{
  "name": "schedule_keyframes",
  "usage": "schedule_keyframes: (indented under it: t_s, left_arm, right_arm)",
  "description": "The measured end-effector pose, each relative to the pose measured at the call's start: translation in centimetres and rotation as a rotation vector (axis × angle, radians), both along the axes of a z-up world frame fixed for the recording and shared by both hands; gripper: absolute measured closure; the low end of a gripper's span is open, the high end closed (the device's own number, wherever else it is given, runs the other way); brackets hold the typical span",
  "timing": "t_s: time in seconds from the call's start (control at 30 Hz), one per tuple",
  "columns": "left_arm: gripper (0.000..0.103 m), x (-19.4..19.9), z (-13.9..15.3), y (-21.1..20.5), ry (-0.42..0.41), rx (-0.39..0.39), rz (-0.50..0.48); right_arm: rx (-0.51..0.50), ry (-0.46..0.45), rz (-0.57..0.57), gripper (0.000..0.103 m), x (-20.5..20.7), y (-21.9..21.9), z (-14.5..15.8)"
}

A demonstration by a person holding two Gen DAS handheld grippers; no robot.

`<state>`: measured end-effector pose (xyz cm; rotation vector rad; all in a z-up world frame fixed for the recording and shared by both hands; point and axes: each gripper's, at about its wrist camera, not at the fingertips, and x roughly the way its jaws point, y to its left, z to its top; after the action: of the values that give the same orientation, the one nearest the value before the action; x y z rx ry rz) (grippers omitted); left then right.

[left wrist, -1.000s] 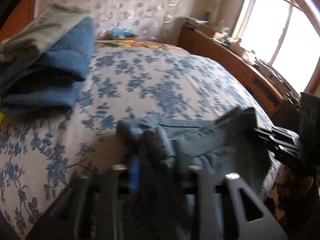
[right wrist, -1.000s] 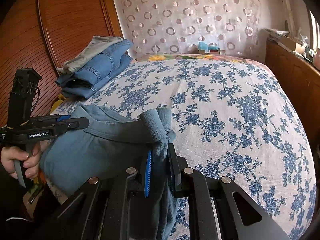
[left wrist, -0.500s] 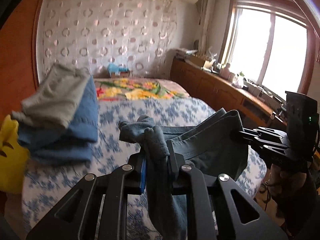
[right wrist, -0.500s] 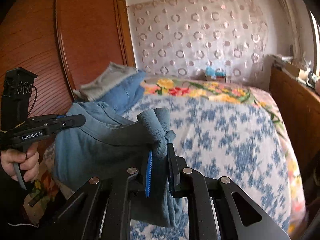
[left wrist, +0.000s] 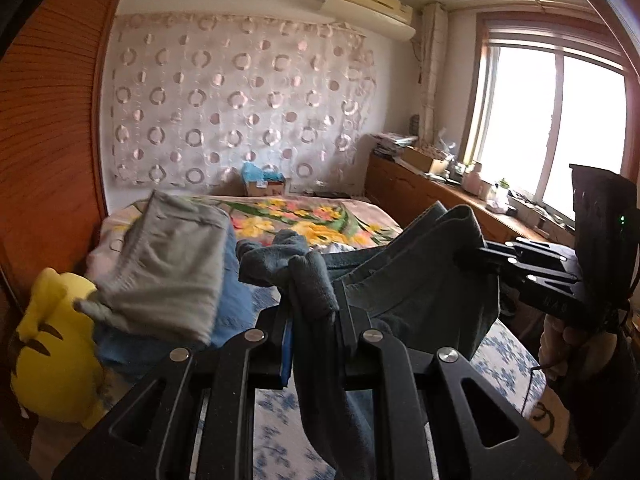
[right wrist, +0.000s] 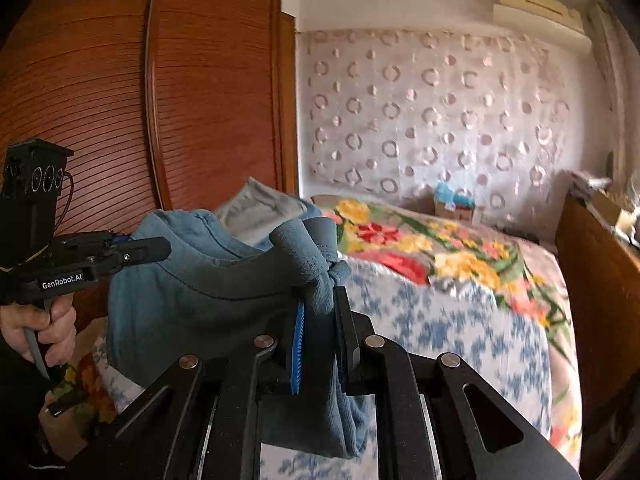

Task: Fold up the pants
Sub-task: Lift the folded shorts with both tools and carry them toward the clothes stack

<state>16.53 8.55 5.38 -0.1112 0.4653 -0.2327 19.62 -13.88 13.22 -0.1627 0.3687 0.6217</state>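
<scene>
The blue pants [right wrist: 192,296] hang stretched in the air above the bed [right wrist: 460,320], one bunched corner clamped in the left hand-held gripper [left wrist: 312,320], the other clamped in the right hand-held gripper [right wrist: 320,320].

A bed [left wrist: 280,412] with a blue-flowered white cover carries a stack of folded clothes [left wrist: 168,276], grey on top of blue, beside a yellow plush toy [left wrist: 52,344]. A bright floral blanket [right wrist: 420,240] lies at the bed's far end. A ribbed wooden wardrobe [right wrist: 120,100] stands along one side, a circle-patterned curtain [left wrist: 240,100] covers the far wall, and a cluttered wooden sideboard [left wrist: 432,188] runs under the window [left wrist: 552,136].
</scene>
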Motion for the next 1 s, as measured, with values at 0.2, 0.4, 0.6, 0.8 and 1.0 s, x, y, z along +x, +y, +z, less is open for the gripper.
schedule_keyframes:
  t_s: [0.2,0.4,0.6,0.8,1.0]
  left_arm:
    - [0.086,1.9,0.7,2.1,-0.008,0.018,0.043]
    - [0.086,3.1,1.2,3.6,-0.017,0.022,0.082]
    - [0.086,4.3,1.5,4.6,-0.029,0.025,0.11]
    - [0.086,5.4,1.6,5.4,-0.049,0.023,0.142]
    - [0.086,5.3,1.4,6.6,-0.091,-0.007,0.196]
  right_arm:
    - [-0.003,-0.024,0.036,0.09,4.0,1.7,0.3]
    - [-0.006,-0.036,0.067,0.09,7.4,2.5,-0.4]
    - [-0.001,-0.046,0.087,0.09,10.0,3.0,-0.8]
    - [0.004,-0.069,0.111,0.09,12.7,4.0,-0.8]
    - [-0.01,-0.118,0.16,0.09,15.5,6.2,-0.7]
